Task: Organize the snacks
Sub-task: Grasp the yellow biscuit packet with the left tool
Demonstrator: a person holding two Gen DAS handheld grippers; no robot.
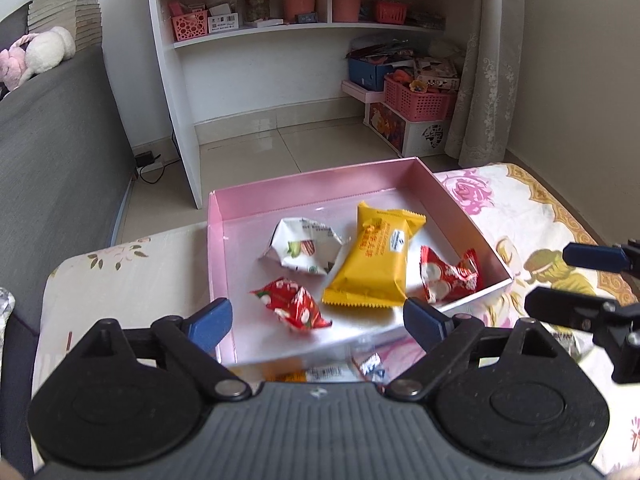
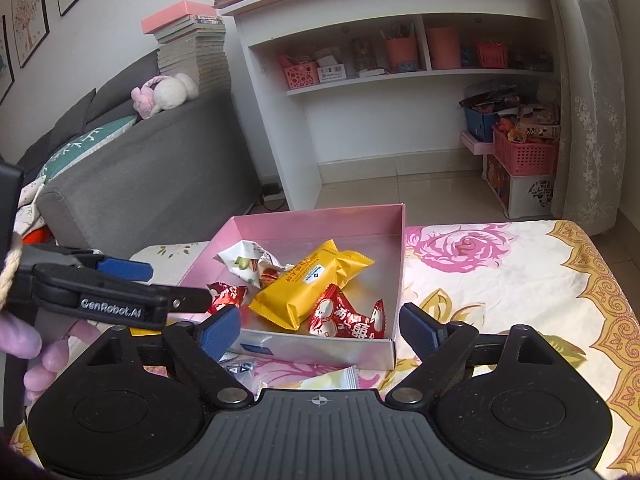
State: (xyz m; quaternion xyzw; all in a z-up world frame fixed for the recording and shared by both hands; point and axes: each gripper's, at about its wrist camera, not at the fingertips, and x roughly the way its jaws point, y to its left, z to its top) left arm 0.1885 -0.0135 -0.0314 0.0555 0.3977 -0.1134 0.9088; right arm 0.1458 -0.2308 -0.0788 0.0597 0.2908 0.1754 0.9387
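**K:** Over the near edge of the pink box point(image 1: 224, 264), left gripper point(image 1: 318, 318) is level, pointing forward, fingers spread wide, nothing between them. One blue fingertip point(image 1: 210, 316) sits over the box's left wall, the other near its front right corner

**M:** Right one?

**K:** Right gripper point(image 2: 320, 328) same story, released, jaws apart, empty. It's low in front of the box's near wall, slightly right of the left unit. From the left wrist view its fingers come in from the right edge, off to the side of the box, over the floral cloth point(image 1: 560, 216)

**M:** Snacks?

**K:** Four in the box: yellow pack point(image 1: 372, 264) in the middle, white wrapper point(image 1: 304, 250) touching its left side, red candy point(image 1: 292, 304) front left, second red candy point(image 1: 448, 276) in the front right corner, against the yellow pack. More wrappers point(image 2: 240, 368) on the cloth just outside the near wall, mostly hidden by the gripper bodies, can't tell how many

**M:** Hand?

**K:** Gloved fingers point(image 2: 24, 340) visible at the far left of the right wrist view, behind the left gripper's body
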